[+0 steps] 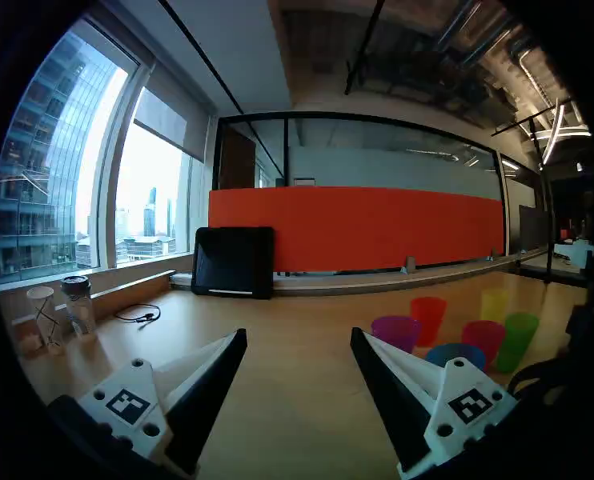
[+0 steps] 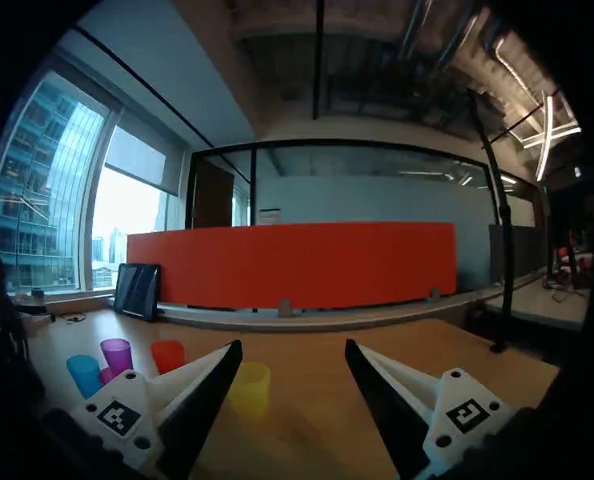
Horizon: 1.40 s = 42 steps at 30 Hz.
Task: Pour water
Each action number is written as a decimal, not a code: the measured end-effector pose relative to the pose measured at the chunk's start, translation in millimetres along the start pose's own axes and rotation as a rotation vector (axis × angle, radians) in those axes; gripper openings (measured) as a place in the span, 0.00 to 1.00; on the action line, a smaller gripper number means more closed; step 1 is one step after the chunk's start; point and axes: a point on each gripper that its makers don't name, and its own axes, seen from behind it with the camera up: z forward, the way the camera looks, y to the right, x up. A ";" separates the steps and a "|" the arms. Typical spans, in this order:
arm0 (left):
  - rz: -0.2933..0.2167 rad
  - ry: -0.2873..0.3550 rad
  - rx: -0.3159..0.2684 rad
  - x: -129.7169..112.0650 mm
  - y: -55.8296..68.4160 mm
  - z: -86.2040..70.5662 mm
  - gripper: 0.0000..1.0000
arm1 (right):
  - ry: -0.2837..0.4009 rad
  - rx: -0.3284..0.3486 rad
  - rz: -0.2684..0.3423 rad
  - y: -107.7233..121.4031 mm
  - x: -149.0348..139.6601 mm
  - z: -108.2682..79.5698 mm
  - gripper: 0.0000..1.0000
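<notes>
On the wooden tabletop [image 1: 297, 312], in the left gripper view, six plastic cups stand upright in a close group toward the right edge. They are a purple cup [image 1: 395, 330], an orange-red cup [image 1: 429, 318], a yellow cup [image 1: 495, 302], a pink cup [image 1: 483, 336], a green cup [image 1: 519, 338] and a blue cup [image 1: 455, 354]. The blue one is nearest to the camera. If any cup has water inside, I cannot tell.

The left hand-held gripper [image 1: 297, 352] hovers above the tabletop with its two fingers wide apart and nothing between them. The cups stand farther off than its right finger, which covers a part of the blue cup.

At the far edge of the tabletop a dark tablet [image 1: 233, 262] leans upright, and behind it runs an orange partition [image 1: 353, 228]. At the left edge, below the window [image 1: 57, 184], stand a white paper cup [image 1: 41, 308] and a tumbler with a dark lid [image 1: 78, 304]. A black cable [image 1: 137, 314] lies near them.

In the right gripper view the right hand-held gripper [image 2: 293, 356] is also spread open and holds nothing. The yellow cup shows just beside the tip of its left finger. The blue, purple and orange-red cups stand toward the left edge. A black pole [image 2: 501, 264] rises at the far right corner of the tabletop
</notes>
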 end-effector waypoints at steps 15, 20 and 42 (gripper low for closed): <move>0.000 0.000 0.000 0.0 -0.6 0.1 0.96 | 0.005 -0.012 -0.002 9.7 -12.7 0.2 0.99; 0.000 0.000 0.000 -0.1 -0.9 0.1 0.96 | -0.006 -0.031 -0.005 18.7 -18.4 -0.3 0.99; 0.000 0.000 0.000 0.1 -0.2 0.4 0.96 | -0.067 -0.069 -0.018 27.5 -41.2 -4.9 0.99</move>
